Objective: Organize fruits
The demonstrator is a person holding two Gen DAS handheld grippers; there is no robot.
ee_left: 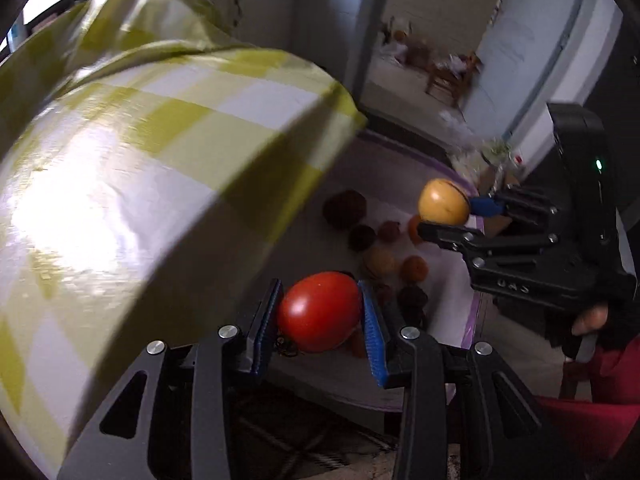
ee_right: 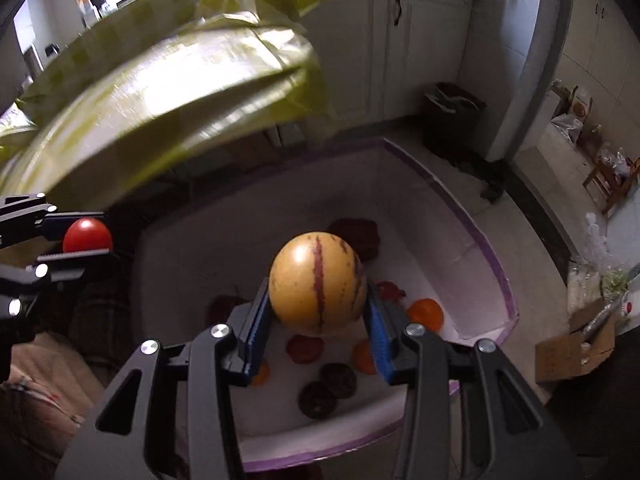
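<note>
Tomato point(ee_left: 320, 311), red & glossy, sits lower centre of left wrist view, clamped between blue pads point(ee_left: 266, 326) of left gripper point(ee_left: 320, 320), jaws closed on its sides. Same tomato shows small at left edge of right wrist view, held off the surface. Yellow fruit w/ purple stripes point(ee_right: 317, 283), prob. a pepino melon, fills centre of right wrist view, pinched by right gripper point(ee_right: 318, 322), jaws tight on both flanks. In left view it's at right of centre, lifted above the pile. Below both: white tray w/ purple rim point(ee_right: 480, 240) holding remaining fruit, i.e. small oranges point(ee_right: 426, 314), dark round ones point(ee_right: 318, 400), a couple reddish bits; exact types too blurred to call. Green-checked bag point(ee_left: 160, 152) looms upper left in both views, near the tomato, its opening not visible. Step in hand looks like carry phase: both picks done, each fruit lifted clear, heading for the bag or other sort spot, can't tell which. Next move needs bag mouth found & held open somehow w/ both grippers full, then gentle release; tomato's soft, so no extra squeeze. Kitchen cabinets point(ee_right: 420, 40) & bin behind.
</note>
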